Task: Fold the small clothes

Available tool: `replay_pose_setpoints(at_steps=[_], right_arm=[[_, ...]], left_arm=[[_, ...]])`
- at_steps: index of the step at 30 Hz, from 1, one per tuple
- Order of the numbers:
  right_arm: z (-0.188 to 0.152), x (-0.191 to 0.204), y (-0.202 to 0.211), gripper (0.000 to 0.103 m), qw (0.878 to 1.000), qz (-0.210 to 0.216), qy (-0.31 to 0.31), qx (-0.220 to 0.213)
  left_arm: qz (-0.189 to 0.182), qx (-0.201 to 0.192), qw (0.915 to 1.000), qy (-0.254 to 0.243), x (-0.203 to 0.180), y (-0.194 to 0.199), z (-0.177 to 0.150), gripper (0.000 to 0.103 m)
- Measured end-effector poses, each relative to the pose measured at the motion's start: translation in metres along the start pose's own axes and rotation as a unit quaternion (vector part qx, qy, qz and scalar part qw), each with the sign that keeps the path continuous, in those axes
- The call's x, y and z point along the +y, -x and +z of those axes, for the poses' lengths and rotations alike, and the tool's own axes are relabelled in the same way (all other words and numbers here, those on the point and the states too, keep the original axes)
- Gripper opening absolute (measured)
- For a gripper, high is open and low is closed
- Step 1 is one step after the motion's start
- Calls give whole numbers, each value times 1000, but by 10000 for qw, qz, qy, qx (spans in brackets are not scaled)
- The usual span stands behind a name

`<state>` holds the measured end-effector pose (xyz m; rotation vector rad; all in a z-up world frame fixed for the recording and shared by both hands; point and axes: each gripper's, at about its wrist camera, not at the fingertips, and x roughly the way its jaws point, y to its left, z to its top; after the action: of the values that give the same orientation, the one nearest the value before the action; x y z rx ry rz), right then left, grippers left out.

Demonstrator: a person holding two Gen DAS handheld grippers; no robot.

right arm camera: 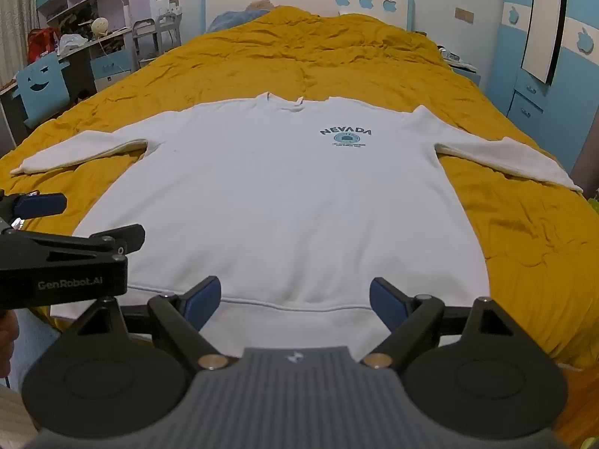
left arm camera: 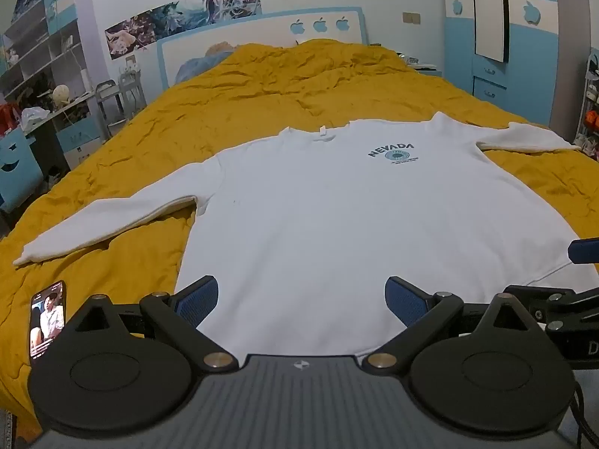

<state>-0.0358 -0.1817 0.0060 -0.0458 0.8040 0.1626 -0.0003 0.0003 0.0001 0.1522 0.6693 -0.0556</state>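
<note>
The white sweatshirt (right arm camera: pixel 277 202) is lying flat and face-up on the yellow bedspread (right arm camera: pixel 299 52), sleeves spread wide, seemingly laid out ready for folding; its hem is sitting just ahead of both tools. The left gripper (left arm camera: pixel 301 299) and right gripper (right arm camera: pixel 295 299) are hovering with jaws spread wide, gripping nothing.

Black fingers (left arm camera: pixel 198 301), blue pads, seemingly grey ribbed housing.
</note>
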Motion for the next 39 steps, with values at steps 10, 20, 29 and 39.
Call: replay_pose_setpoints(at_steps=[10,20,29,39], right_arm=[[0,1,0,83,10000,38,-16,14],[0,0,0,83,10000,41,-40,24],[0,0,0,83,10000,38,-33,24],[-3,1,0,83,10000,28,-39,-16]], left_arm=[[16,59,10000,-29,-1,-1,0,103],[-20,65,10000,-28,7,-7,-12,103],[-27,74,10000,-25,8,-6,-9,103],[16,-3,10000,-64,-3,-4,-2,103]])
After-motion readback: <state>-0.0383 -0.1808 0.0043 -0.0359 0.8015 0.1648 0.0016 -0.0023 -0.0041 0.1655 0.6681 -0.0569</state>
